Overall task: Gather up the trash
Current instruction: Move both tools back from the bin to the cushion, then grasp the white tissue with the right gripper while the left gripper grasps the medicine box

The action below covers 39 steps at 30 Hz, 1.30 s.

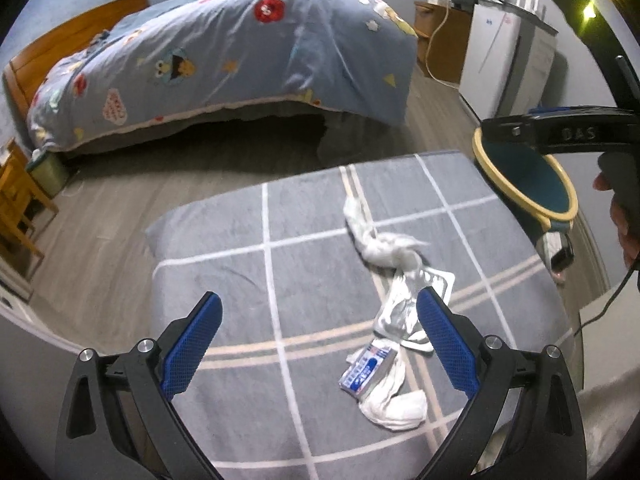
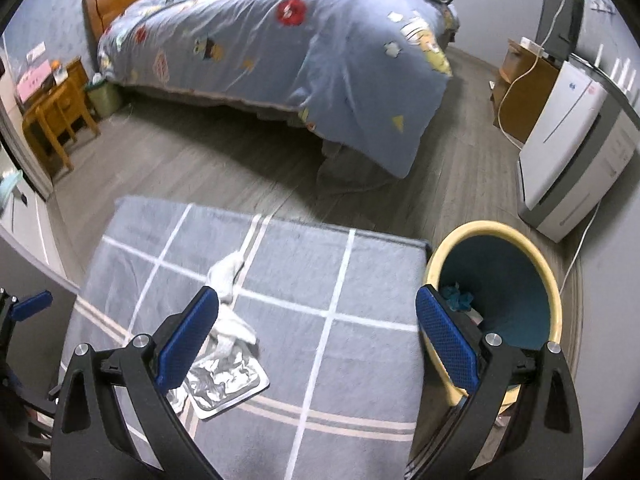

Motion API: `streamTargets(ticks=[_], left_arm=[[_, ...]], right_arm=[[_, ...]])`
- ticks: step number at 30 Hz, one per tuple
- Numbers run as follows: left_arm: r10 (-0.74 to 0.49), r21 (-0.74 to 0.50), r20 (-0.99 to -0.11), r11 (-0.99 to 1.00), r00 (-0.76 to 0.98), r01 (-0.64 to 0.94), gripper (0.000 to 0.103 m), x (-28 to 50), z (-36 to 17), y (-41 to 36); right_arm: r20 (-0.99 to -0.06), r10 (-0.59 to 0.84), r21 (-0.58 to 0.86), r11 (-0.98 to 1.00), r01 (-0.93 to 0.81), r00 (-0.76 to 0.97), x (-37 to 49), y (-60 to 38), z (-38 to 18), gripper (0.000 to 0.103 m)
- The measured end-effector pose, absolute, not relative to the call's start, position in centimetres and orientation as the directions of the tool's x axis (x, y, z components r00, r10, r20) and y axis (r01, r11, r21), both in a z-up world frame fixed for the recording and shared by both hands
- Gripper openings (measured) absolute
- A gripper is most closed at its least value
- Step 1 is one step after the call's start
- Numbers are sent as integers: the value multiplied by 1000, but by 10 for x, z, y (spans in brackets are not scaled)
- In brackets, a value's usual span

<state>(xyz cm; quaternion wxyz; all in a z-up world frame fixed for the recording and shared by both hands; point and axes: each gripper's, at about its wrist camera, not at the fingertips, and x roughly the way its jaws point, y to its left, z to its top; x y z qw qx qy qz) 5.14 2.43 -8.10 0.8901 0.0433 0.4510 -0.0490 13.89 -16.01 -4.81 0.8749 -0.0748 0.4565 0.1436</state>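
Note:
Trash lies on a grey checked cloth surface [image 1: 312, 280]: a crumpled white tissue [image 1: 384, 244], a silver foil wrapper [image 1: 400, 312], a small blue-and-white packet [image 1: 366, 372] and a white wad [image 1: 394, 404]. My left gripper [image 1: 320, 320] is open above the cloth, its right finger beside the foil. My right gripper [image 2: 318, 312] is open and empty above the same cloth [image 2: 340, 280]; the tissue [image 2: 228, 272] and foil [image 2: 224, 380] lie by its left finger. A teal bin with a yellow rim [image 2: 496, 276] stands at the right, with some blue trash inside; it also shows in the left wrist view [image 1: 528, 180].
A bed with a blue cartoon quilt [image 1: 240, 52] stands across grey wood floor [image 2: 180, 168]. A white appliance [image 2: 568, 148] and a wooden cabinet [image 2: 520, 92] stand at the right wall. A wooden nightstand [image 2: 56, 116] and a small green bin [image 2: 104, 98] stand at the left.

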Motion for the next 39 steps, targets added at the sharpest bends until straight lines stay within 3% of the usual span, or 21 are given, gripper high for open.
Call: streamTargets(ticks=[13,32,36,39], left_arm=[[-73,0,-876,988,477,151,97,50,-128,33],[-148,-80,-895,981,420,176,96,57,-148,40],[-186,-109,-908,970,375,216,92,60,-162,25],[-206,-124,-922,959,328,254,77,62,-174,14]], right_arm=[[-886,137,-28,938,-345,444,143,-116,-91,97],[-946,186,87,935,-343,267,171,-82,-156,97],[-948,196,103,935,-339,251,173,-83,-161,97],[-950,199,110,934,-340,241,174,-81,-165,97]])
